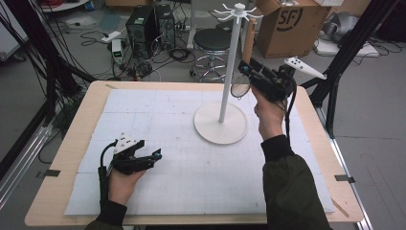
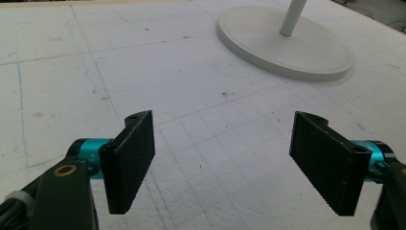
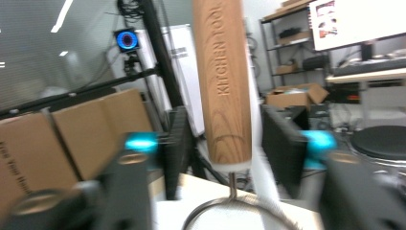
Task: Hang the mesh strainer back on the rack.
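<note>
A white hanging stand (image 1: 221, 122) with a round base, a thin pole and a ring of hooks at its top sits on the white foam mat (image 1: 158, 191) covering the table. Beside the pole, on the side away from the person's left hand, a wooden-handled strainer (image 1: 247, 48) hangs handle up, its wire mesh ring low near the pole. The right gripper (image 3: 225, 153) is raised beside the stand; in the right gripper view its jaws stand spread on either side of the handle, marked KITCHEN TOOL, with a gap showing on each side, so they do not pinch it. The left gripper (image 2: 222, 158) rests low over the mat well short of the stand's base, jaws wide apart, nothing between them
</note>
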Demonstrator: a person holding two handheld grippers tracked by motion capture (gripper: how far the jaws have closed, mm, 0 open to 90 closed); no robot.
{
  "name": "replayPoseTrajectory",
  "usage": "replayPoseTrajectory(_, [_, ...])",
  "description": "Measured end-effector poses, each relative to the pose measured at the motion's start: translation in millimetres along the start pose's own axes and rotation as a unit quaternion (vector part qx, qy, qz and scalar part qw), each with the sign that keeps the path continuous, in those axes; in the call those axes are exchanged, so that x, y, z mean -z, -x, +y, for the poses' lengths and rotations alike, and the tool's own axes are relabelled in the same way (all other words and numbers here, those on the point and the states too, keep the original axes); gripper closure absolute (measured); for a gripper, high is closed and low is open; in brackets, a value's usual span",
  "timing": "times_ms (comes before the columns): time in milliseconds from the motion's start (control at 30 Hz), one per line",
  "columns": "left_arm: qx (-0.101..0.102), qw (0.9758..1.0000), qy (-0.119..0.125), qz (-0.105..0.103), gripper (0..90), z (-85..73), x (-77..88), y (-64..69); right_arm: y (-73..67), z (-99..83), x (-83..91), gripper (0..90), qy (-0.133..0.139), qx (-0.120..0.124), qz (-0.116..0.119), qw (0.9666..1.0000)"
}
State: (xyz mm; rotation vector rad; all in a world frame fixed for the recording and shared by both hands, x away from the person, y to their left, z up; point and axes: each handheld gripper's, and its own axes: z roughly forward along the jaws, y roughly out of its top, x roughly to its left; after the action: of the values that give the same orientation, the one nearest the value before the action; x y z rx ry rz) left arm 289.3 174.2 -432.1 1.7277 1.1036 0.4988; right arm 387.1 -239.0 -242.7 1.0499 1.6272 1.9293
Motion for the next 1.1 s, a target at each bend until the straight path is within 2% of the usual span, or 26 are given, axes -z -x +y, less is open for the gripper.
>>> replayPoseTrajectory(67, [-0.002,1.0000,0.006,-0.004,24.1,0.4,0.8,0.2,0.3,-0.3,3.1,30.4,-0.008,0.001,-0.021,0.9998])
replayPoseTrajectory(133, [-0.005,0.9999,0.010,-0.005,23.6,0.6,1.4,1.0,2.6,-2.1,7.5,27.2,-0.017,0.001,-0.025,0.9995])
replayPoseTrajectory(233, [-0.009,0.9999,0.007,-0.007,22.2,0.7,1.4,1.4,8.1,-7.3,17.0,25.5,-0.014,0.009,-0.031,0.9994])
replayPoseTrajectory(300, [-0.009,0.9999,0.008,-0.012,21.2,0.8,1.6,1.7,13.8,-9.6,22.4,21.8,-0.016,0.005,-0.040,0.9991])
replayPoseTrajectory(367, [-0.010,0.9999,0.009,-0.009,21.0,1.2,1.3,2.1,19.2,-11.8,27.6,21.1,-0.018,0.000,-0.039,0.9991])
replayPoseTrajectory(600, [-0.011,0.9999,0.008,-0.008,21.0,0.8,0.2,3.5,26.9,-25.4,42.7,19.4,-0.031,0.008,-0.047,0.9984])
replayPoseTrajectory(733, [-0.011,0.9998,0.012,-0.007,21.0,1.0,1.4,3.8,25.8,-40.3,45.8,19.3,-0.056,0.011,-0.044,0.9974])
replayPoseTrajectory(900, [-0.012,0.9997,0.019,-0.011,19.4,1.2,2.7,3.7,22.9,-55.9,49.5,18.8,-0.083,0.033,-0.032,0.9955])
replayPoseTrajectory(1100, [-0.014,0.9995,0.026,-0.014,19.4,1.6,4.3,4.4,23.7,-67.5,58.2,18.1,-0.094,0.030,-0.026,0.9948])
